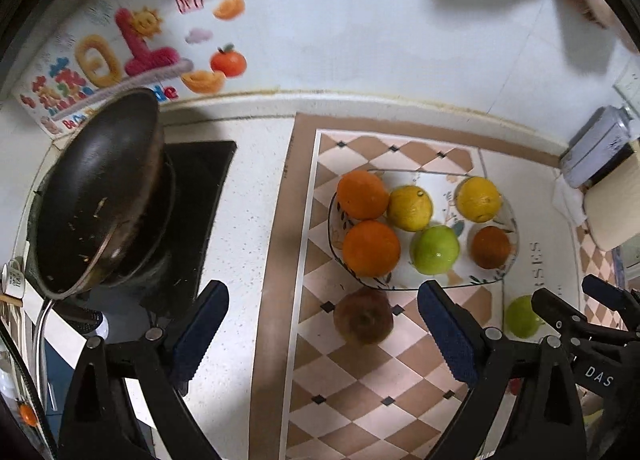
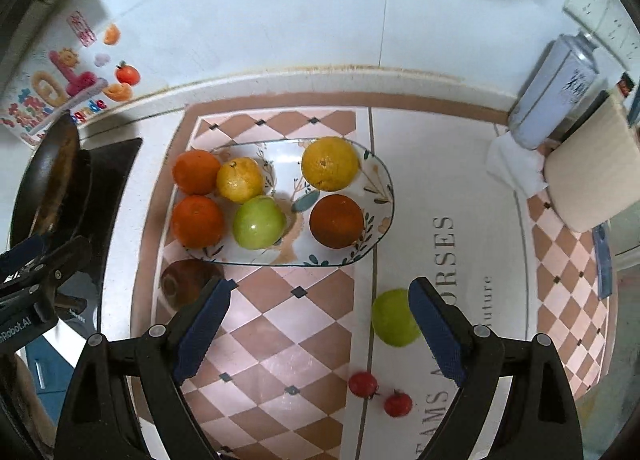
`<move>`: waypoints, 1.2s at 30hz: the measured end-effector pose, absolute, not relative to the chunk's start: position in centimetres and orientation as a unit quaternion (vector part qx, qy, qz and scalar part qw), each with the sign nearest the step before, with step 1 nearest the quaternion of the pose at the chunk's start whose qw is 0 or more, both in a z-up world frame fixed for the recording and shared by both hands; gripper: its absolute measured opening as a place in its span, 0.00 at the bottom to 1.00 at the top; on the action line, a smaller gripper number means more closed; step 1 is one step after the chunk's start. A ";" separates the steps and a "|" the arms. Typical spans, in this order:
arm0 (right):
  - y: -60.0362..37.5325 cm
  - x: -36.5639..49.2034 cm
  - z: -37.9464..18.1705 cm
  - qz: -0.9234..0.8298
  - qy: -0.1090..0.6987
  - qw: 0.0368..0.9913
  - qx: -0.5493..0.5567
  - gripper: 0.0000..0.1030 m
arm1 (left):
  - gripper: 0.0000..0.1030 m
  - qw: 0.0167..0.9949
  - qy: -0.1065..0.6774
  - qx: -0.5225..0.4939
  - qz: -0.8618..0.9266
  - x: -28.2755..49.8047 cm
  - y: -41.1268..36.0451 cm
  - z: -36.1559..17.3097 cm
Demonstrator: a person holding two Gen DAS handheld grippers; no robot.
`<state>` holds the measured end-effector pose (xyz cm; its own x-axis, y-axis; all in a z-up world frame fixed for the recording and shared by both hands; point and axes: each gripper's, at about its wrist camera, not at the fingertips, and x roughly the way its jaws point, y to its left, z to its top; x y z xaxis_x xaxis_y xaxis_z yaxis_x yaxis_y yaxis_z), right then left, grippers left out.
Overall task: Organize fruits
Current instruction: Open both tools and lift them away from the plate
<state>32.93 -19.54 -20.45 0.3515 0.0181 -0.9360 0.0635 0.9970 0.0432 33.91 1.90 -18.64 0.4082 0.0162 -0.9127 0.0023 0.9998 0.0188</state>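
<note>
Fruits are partly gathered, with six on the plate and four loose on the mat.

Nearest the right gripper (image 2: 320,334), two small red fruits (image 2: 380,394) lie close together on the mat (image 2: 304,324), low between its fingers and towards the right one. Just inside the right finger, and partly hidden by it, sits a loose green apple (image 2: 394,318). Beyond the left finger, partly behind its tip, a brown apple (image 2: 188,278) lies touching or nearly touching the near rim of the plate (image 2: 384,188). The jaws stand wide apart and hold nothing.

The left gripper (image 1: 322,334) is likewise wide open and empty; the brown apple (image 1: 362,316) lies between its fingers, untouched, just short of the plate rim.

Farther out, the oval plate carries two oranges at its left end, a lemon (image 2: 240,179) and a green apple (image 2: 259,222) beside them, and a yellow citrus (image 2: 330,163) and a dark orange (image 2: 337,221) towards its right end. A dark pan (image 1: 100,188) stands well off to the left.

Assessment: the step in hand appears to be choosing the next loose fruit. Either apple is within ready reach. The next move calls for lowering an open gripper around one, closing gently, and setting it in the free space at the plate's middle.
</note>
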 end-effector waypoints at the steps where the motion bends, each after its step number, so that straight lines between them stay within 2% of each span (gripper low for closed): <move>1: -19.5 32.4 -19.9 -0.014 0.564 0.825 0.034 0.90 | 0.94 0.844 0.537 0.010 0.004 33.1 1.8 -17.9; 19: -19.5 22.1 -10.9 -0.010 0.482 0.875 0.036 0.90 | 0.94 0.886 0.464 0.010 -0.018 24.0 1.2 -10.9; 36: -20.5 18.4 -8.1 -0.001 0.450 0.892 0.054 0.90 | 0.94 0.908 0.417 0.000 -0.021 20.9 0.0 -8.0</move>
<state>18.44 -20.52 -8.06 0.5958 0.0467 -0.8018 0.0498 0.9942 0.0950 20.93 0.02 -7.99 0.6506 -0.0374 -0.7585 0.0381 0.9991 -0.0166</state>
